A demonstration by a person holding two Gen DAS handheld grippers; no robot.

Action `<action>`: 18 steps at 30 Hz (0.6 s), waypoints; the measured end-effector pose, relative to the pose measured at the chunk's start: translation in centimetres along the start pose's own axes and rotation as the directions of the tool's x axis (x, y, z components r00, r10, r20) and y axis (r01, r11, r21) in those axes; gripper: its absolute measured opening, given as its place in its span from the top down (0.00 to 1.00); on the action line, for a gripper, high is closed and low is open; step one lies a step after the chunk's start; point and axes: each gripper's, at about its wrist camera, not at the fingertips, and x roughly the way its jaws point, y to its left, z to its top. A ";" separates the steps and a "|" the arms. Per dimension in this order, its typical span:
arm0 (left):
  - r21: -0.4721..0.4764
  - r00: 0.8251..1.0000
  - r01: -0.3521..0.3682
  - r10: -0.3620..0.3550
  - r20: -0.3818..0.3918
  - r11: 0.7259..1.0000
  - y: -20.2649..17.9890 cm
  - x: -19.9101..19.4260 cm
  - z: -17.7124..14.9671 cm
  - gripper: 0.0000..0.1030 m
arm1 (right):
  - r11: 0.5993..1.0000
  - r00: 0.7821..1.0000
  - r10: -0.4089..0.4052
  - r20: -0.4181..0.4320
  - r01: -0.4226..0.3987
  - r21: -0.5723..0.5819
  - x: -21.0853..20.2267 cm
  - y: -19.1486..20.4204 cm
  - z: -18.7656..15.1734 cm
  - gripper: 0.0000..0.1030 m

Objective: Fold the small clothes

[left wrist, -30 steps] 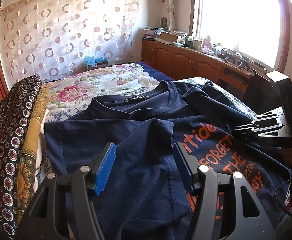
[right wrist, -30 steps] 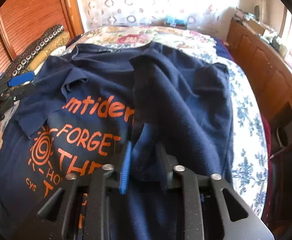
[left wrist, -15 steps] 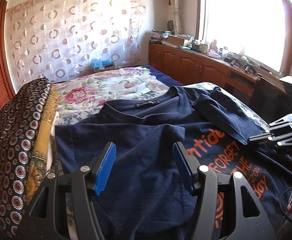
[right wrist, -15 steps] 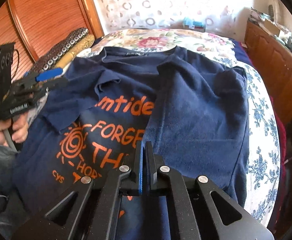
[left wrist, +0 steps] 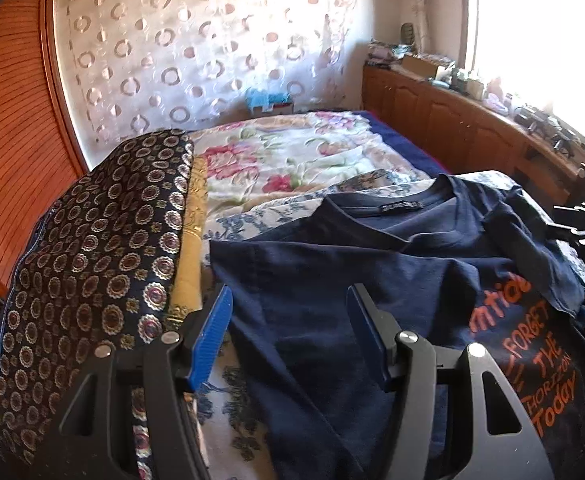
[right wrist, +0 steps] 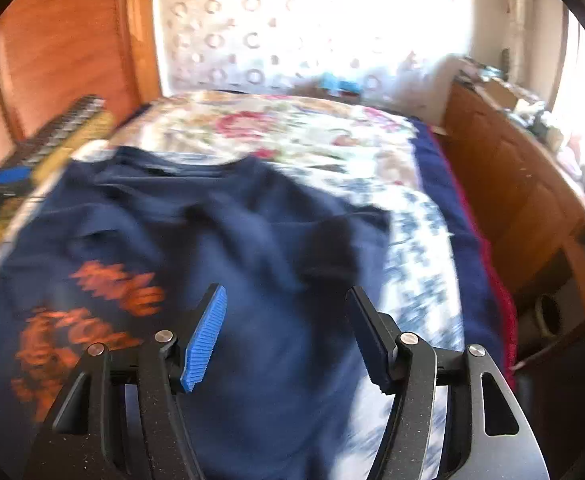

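- On the navy T-shirt (left wrist: 372,280), to the right of the left gripper (left wrist: 288,340), we read orange print: "FORGET", "THE", "HORIZON", "Today".
- Above those words a line is cut off by a fold; we make out only "ntid".
- The neck label (left wrist: 402,208) is too small for us to read.
- In the right wrist view the print is blurred.

Home bedroom: floral bedspread (left wrist: 292,152), patterned curtain (left wrist: 196,60), wooden cabinets (left wrist: 444,120) under sunlit window (left wrist: 540,32).

Both wrist views look low along the bed (left wrist: 292,152) toward the curtain (right wrist: 292,20) (right view blurred); both share the navy shirt (left wrist: 332,264).
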 end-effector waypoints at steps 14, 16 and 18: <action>-0.011 0.978 -0.147 0.143 -0.151 0.989 0.4 6.4 2.0 0.51 | 0.994 0.998 0.035 -0.049 -0.030 0.105 4.6 -5.1 0.1 0.29; -0.005 0.971 -0.171 0.167 -0.174 0.985 0.5 7.3 1.9 0.51 | 0.995 0.998 0.024 -0.053 -0.018 0.093 4.6 -4.9 0.0 0.29; 0.004 0.964 -0.184 0.182 -0.192 0.983 0.6 8.0 1.6 0.51 | 0.997 0.998 0.008 -0.056 -0.004 0.076 4.6 -4.6 0.1 0.28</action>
